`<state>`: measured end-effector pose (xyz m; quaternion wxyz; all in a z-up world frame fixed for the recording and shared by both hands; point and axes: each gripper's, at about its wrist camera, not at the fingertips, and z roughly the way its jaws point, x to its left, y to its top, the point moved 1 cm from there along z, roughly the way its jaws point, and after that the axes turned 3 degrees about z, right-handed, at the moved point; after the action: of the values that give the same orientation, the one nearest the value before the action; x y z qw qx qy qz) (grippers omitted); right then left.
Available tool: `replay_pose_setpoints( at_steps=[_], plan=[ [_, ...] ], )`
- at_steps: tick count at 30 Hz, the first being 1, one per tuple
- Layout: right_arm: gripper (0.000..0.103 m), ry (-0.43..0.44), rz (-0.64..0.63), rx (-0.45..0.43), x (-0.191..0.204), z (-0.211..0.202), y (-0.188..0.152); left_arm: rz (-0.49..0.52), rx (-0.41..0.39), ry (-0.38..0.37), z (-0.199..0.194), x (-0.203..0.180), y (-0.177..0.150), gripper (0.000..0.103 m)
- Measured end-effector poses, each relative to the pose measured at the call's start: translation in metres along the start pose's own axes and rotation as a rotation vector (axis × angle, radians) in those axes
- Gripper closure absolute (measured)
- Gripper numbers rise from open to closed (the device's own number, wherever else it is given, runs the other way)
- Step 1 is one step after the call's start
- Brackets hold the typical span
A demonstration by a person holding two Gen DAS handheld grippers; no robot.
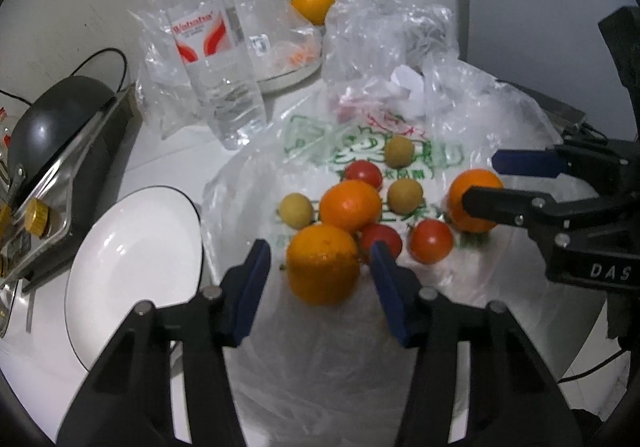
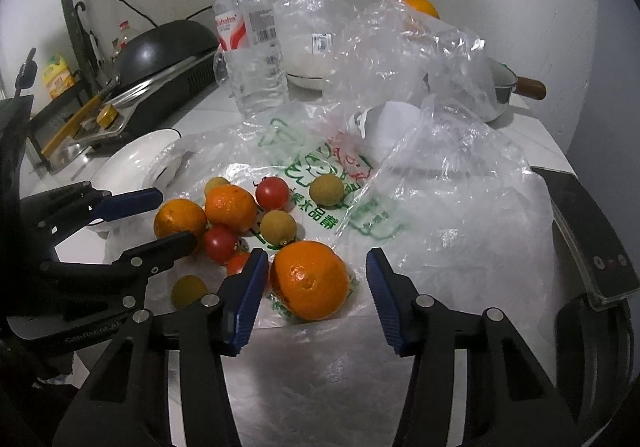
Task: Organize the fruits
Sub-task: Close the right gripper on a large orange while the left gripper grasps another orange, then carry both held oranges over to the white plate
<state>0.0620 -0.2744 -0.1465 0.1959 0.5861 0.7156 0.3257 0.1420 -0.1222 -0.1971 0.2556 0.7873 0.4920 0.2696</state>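
Plate (image 1: 132,259): sitting lower left of left view, bare, beside bag (image 1: 500,151).
Left gripper (image 1: 320,267): gaping wide, straddling near orange (image 1: 322,265), not yet touching.
Right gripper (image 2: 316,279): likewise spread wide around right orange (image 2: 310,279), centre of right view.
Nearer arm: each lining up on its own orange.
View difference: showing pot (image 2: 506,87) only in right view.

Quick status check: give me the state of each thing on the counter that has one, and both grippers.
left gripper: open, straddling an orange, not clamped
right gripper: open, around another orange
water bottle: upright, capped
white plate: empty
printed plastic bag: flat under the loose fruit
far orange: apart, behind the crumpled bags
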Motion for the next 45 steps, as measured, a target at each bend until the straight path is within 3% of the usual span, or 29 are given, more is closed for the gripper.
replay_pose_setpoints(
  at_steps=[4,7,21,45],
  plan=[
    [0.05,0.006,-0.001,0.021,0.0,0.005,-0.001,0.005,0.016,-0.006,0.005,-0.001,-0.002,0.051],
    [0.057,0.021,-0.003,0.036,0.0,0.009,-0.002,0.004,0.017,-0.005,0.007,0.0,-0.002,0.056],
    [0.058,0.002,-0.024,0.015,0.007,0.0,0.003,-0.012,-0.013,-0.022,-0.001,0.006,-0.002,0.063],
    [0.058,-0.005,-0.083,-0.066,0.049,-0.031,0.024,-0.047,-0.175,-0.027,-0.063,0.032,-0.002,0.063]
  ],
)
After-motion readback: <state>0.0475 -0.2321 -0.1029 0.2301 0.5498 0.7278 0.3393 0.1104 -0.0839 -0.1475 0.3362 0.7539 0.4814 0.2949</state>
